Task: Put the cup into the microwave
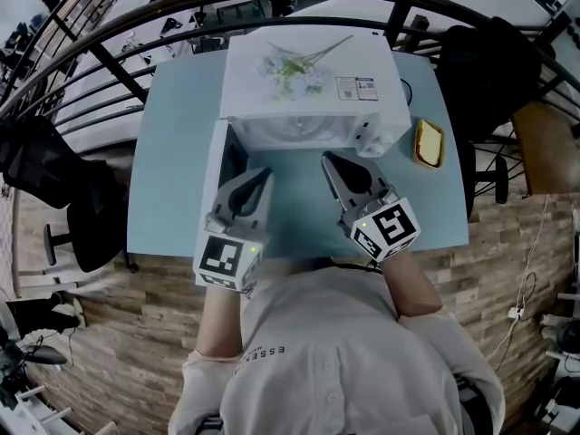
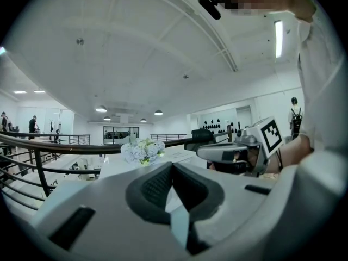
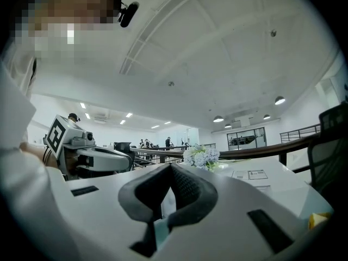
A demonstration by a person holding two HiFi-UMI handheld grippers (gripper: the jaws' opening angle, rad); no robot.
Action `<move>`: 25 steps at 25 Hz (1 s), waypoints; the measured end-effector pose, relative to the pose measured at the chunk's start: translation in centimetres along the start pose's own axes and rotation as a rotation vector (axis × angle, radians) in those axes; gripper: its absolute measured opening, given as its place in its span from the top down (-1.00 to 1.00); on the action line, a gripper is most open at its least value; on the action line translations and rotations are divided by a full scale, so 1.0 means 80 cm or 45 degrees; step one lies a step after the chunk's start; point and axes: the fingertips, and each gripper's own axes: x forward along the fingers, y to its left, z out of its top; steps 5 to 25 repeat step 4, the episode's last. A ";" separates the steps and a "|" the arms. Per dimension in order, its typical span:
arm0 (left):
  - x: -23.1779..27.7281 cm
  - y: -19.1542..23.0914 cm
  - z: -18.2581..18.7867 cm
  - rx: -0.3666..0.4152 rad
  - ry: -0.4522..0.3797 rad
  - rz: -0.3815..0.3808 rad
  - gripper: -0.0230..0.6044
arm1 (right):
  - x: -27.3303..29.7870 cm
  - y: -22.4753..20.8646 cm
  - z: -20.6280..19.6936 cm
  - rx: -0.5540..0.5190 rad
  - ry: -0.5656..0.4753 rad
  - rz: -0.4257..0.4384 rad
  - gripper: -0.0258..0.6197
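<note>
Both tongs are closed and hold nothing. The left gripper [image 1: 264, 174] and right gripper [image 1: 329, 158] hang level over the near part of the table [image 1: 181, 152], facing the microwave [image 1: 263, 98]. Its door [image 1: 217, 166] stands swung open to the left, apparently for loading. No cup shows on the table; a pale round shape inside the cavity may be it, though that cannot be told.

Blue table [image 1: 172, 198] is ringed by a curved black railing [image 2: 54, 144], wood-plank floor [image 1: 136, 333] underneath, black chair [image 1: 82, 216] parked off its left edge.
</note>
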 end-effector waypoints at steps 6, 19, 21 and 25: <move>0.000 0.001 0.002 0.008 -0.002 0.008 0.92 | 0.001 -0.002 0.000 0.013 -0.013 -0.006 0.87; 0.000 0.001 0.002 0.008 -0.002 0.008 0.92 | 0.001 -0.002 0.000 0.013 -0.013 -0.006 0.87; 0.000 0.001 0.002 0.008 -0.002 0.008 0.92 | 0.001 -0.002 0.000 0.013 -0.013 -0.006 0.87; 0.000 0.001 0.002 0.008 -0.002 0.008 0.92 | 0.001 -0.002 0.000 0.013 -0.013 -0.006 0.87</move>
